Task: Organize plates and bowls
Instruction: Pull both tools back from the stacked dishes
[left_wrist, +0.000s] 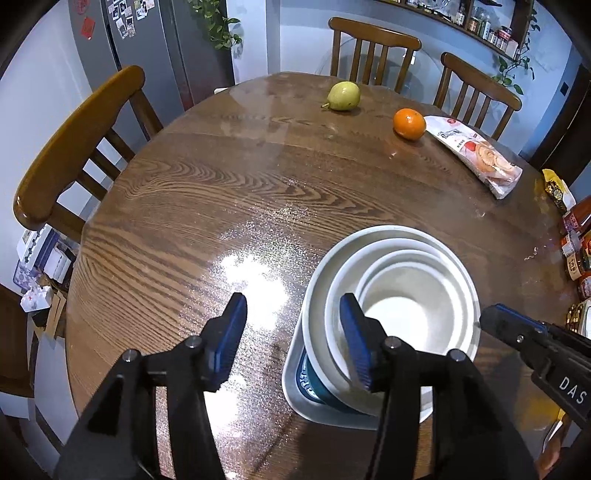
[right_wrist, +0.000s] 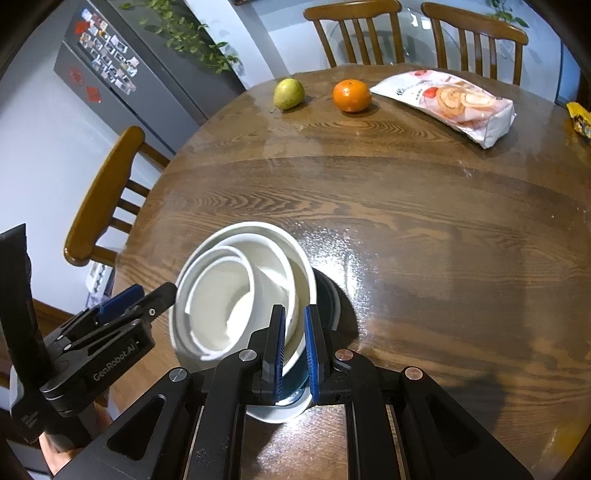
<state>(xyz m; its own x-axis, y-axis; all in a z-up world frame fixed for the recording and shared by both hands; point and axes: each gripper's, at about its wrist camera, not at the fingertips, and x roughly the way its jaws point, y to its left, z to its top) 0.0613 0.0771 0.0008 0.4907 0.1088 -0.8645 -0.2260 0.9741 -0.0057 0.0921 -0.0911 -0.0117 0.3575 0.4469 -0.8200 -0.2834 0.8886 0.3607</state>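
Three white bowls (left_wrist: 402, 295) (right_wrist: 236, 291) sit nested and tilted near the table's front edge. Under them lie a dark teal dish (left_wrist: 314, 387) (right_wrist: 330, 295) and a pale plate (left_wrist: 295, 391) (right_wrist: 277, 411). My left gripper (left_wrist: 293, 336) (right_wrist: 147, 295) is open. The outer bowl's left rim lies between its blue pads, which do not touch it. My right gripper (right_wrist: 294, 347) (left_wrist: 493, 321) is shut on the outer bowl's right rim.
Far across the round wooden table (left_wrist: 221, 192) lie a pear (left_wrist: 343, 96), an orange (left_wrist: 409, 123) and a snack bag (left_wrist: 476, 151). Jars and packets (left_wrist: 576, 243) crowd the right edge. Wooden chairs (left_wrist: 74, 147) ring the table, and a grey fridge (left_wrist: 140, 44) stands behind.
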